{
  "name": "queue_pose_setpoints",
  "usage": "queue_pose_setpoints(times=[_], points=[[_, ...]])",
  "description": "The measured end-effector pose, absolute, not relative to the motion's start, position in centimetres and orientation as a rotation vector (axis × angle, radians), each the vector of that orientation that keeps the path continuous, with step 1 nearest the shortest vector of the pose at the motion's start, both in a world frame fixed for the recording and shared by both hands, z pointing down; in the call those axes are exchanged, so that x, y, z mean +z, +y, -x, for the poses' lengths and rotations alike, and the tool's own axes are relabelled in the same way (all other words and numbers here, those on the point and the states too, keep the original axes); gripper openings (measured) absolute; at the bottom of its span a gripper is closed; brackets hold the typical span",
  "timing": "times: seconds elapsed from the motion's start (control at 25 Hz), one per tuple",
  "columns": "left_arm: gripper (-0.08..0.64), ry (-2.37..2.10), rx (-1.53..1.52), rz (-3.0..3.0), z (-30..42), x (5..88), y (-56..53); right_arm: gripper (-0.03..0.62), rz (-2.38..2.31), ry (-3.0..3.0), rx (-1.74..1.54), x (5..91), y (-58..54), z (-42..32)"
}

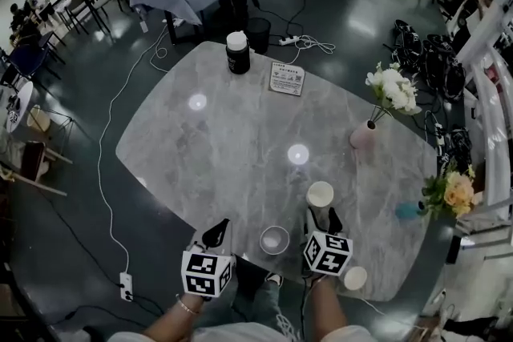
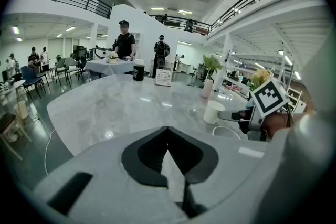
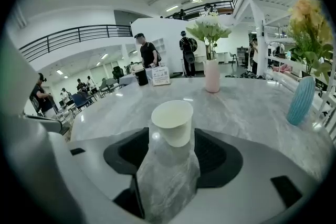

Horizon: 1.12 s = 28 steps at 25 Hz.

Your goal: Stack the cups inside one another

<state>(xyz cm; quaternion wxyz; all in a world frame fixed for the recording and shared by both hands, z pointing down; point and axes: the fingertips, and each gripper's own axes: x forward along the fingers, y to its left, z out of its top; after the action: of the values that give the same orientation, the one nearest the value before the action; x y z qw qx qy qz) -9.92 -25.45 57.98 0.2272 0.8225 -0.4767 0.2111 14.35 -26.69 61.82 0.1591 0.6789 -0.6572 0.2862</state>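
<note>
Table: grey marble top with rounded corners. Clock positions are taken from the head view, with the person at 6 o'clock.

Left gripper: at the 6 o'clock edge, on the 7 o'clock side. Its own view shows the jaw tips closed together with nothing between them.

Right gripper: at the near edge, toward 5 o'clock. The jaws are spread wide and the grip is released. A cup stands between them, and no pad is seen pressing on it.

Pink vase: upright at about 3 o'clock, holding white flowers.

Teal vase: at about 4 o'clock, close to the table edge, with yellow flowers above it.

Dark jar: white lid, upright at the 12 o'clock edge.

Printed card: at about 1 o'clock, just beside the jar. Its text is too small to read.

White cup: upright, mouth up, at 5 o'clock. It stands on the table between the right gripper's open jaws. It is single and not nested.

Second cup: mouth up at 6 o'clock, on the table between the two grippers. It stands apart from the white cup.

Third cup: at the table's very edge, toward 5 o'clock, outboard of the right gripper. Its orientation cannot be determined.

All three cups stand separately.
</note>
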Motion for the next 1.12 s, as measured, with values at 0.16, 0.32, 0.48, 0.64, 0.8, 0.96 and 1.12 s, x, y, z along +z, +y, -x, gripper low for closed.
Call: queue_pose_setpoints(times=[0.16,0.32,0.48,0.64,0.8,0.96,1.12], points=[[-0.005,-1.315,0.596,-2.242,10.1,58.9,-25.4,0.233,-1.908,-1.872,0.825,63.1,-27.3,-14.2],[-0.005,-1.308,0.608,-2.226,10.3,59.7,-25.6,0.236,-1.889,-1.867,0.828,64.0,-27.9,-14.3],[-0.005,-1.294,0.615,-2.226,10.1,60.0,-25.8,0.238,-1.896,-1.869,0.824,64.4,-28.5,-14.4],[-0.005,-1.277,0.631,-2.233,10.1,60.3,-25.9,0.239,-1.901,-1.869,0.825,64.7,-29.0,-14.4],[-0.005,-1.276,0.638,-2.23,10.3,60.4,-25.9,0.239,-1.92,-1.87,0.822,64.7,-29.7,-14.6],[-0.005,-1.278,0.642,-2.224,10.5,60.5,-25.7,0.238,-1.937,-1.883,0.834,64.7,-29.9,-14.9],[-0.005,-1.278,0.645,-2.221,10.7,60.4,-25.4,0.238,-1.94,-1.876,0.827,64.5,-29.7,-15.0]])
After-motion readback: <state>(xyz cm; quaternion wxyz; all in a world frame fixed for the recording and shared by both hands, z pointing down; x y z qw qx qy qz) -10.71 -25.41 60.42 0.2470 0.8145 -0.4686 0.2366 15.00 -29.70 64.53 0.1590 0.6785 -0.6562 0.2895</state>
